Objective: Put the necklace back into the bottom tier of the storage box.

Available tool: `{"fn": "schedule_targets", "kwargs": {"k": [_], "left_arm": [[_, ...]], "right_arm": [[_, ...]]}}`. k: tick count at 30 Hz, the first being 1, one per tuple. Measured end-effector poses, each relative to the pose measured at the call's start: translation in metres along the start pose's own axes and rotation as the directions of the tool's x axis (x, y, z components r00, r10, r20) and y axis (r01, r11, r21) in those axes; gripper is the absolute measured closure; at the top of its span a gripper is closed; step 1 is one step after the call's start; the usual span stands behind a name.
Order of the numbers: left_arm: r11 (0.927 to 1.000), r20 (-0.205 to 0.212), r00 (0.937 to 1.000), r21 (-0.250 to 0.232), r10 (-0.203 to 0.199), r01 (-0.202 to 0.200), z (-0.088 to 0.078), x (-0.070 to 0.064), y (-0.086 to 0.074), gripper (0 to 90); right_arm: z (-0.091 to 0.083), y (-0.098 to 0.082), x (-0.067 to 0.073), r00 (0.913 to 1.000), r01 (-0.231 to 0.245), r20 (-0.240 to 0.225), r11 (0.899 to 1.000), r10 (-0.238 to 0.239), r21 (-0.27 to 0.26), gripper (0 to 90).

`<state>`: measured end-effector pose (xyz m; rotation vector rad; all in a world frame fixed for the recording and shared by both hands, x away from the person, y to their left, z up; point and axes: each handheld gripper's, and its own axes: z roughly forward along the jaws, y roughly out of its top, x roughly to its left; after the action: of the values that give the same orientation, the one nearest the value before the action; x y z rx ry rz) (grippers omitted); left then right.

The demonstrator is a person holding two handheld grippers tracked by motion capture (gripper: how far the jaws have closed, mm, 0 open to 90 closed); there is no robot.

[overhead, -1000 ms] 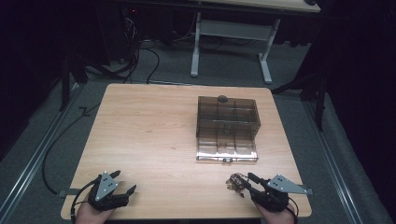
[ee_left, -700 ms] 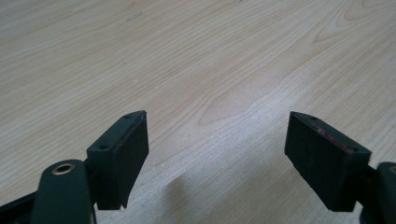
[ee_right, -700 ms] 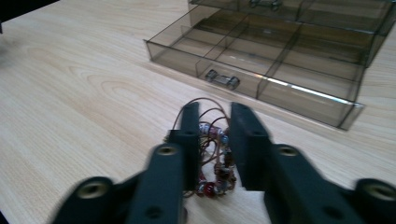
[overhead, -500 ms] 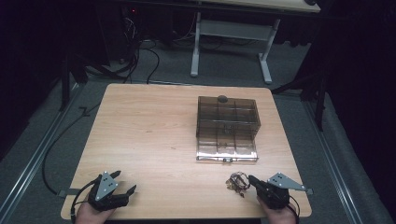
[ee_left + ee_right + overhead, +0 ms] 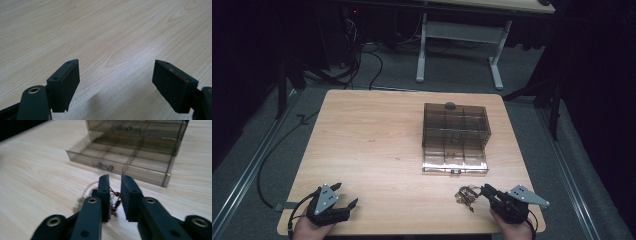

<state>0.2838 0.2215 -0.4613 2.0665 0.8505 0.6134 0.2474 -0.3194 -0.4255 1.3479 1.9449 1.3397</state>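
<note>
right gripper (image 5: 486, 191) drew back from trinket pile (image 5: 465, 195), jaws nearly closed | left gripper (image 5: 343, 196) spread wide | no readable labels

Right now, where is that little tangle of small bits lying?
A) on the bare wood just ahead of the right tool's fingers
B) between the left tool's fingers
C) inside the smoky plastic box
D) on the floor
A: the tangle of small bits lies on the table, in front of the right gripper and outside the box.
</note>
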Motion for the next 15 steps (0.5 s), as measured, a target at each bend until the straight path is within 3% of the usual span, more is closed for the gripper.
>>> {"fn": "schedule_targets", "kwargs": {"k": [2,5,6,8,10,12,15], "left_arm": [[1.0000,-0.002,1.0000,0.001,0.001,-0.001,0.000,0.000,0.000,22.2],[1.0000,-0.005,1.0000,0.003,0.002,-0.002,0.000,0.000,0.000,22.3],[1.0000,-0.006,1.0000,0.003,0.001,-0.001,0.000,0.000,0.000,22.3],[1.0000,-0.008,1.0000,0.002,0.002,-0.002,0.000,-0.001,0.000,22.3],[1.0000,-0.005,1.0000,0.003,0.002,-0.002,0.000,0.000,0.000,22.4],[1.0000,-0.001,1.0000,0.007,-0.001,0.001,0.001,0.000,0.000,22.4],[1.0000,-0.002,1.0000,0.008,-0.001,0.001,0.001,0.000,0.000,22.4]], "right_arm": [[0.000,0.000,-0.002,0.9987,-0.030,-0.042,1.000,0.030,-0.004,72.1],[0.005,-0.003,0.000,0.9969,-0.002,-0.079,1.000,0.004,0.026,65.7],[0.011,-0.005,0.002,0.9938,0.022,-0.111,0.997,-0.014,0.074,62.3],[0.022,-0.014,0.009,0.9927,0.089,-0.095,0.983,-0.075,0.157,59.9],[0.027,-0.017,0.013,0.9905,0.104,-0.109,0.976,-0.084,0.191,57.3],[0.031,-0.018,0.019,0.9863,0.117,-0.139,0.972,-0.089,0.204,55.9],[0.031,-0.012,0.033,0.9766,0.149,-0.179,0.974,-0.118,0.170,54.5]]}}
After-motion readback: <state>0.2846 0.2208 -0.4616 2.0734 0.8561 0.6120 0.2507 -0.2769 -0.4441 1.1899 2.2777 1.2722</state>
